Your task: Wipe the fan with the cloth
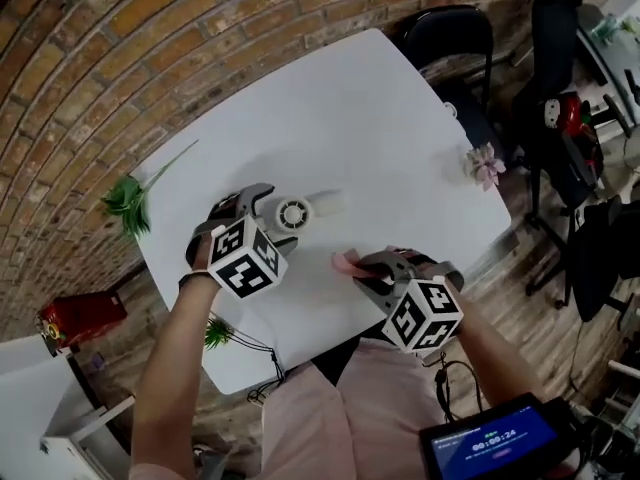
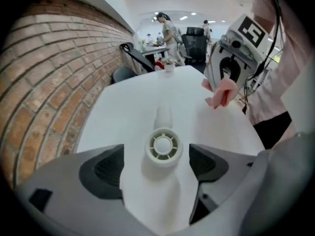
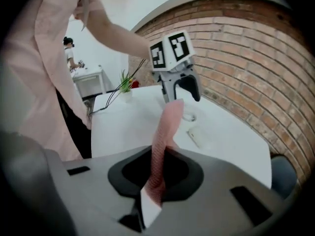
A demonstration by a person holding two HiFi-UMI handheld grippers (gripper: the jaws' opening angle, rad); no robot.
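Here, fan (image 2: 162, 146) flat, handle (image 2: 163, 116) pointing away from released left tool (image 2: 157, 165), right tool (image 3: 157, 176) clenching cloth (image 3: 166, 129).

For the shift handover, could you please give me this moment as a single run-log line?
left claw: open, over fan, not gripping | right claw: shut on pink cloth | fan: lying on white table

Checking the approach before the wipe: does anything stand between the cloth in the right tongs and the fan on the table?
Nothing visible does. Only bare table separates the cloth, pinched in the right tongs, from the fan. The open left tongs sit on the fan's other side, off that path.
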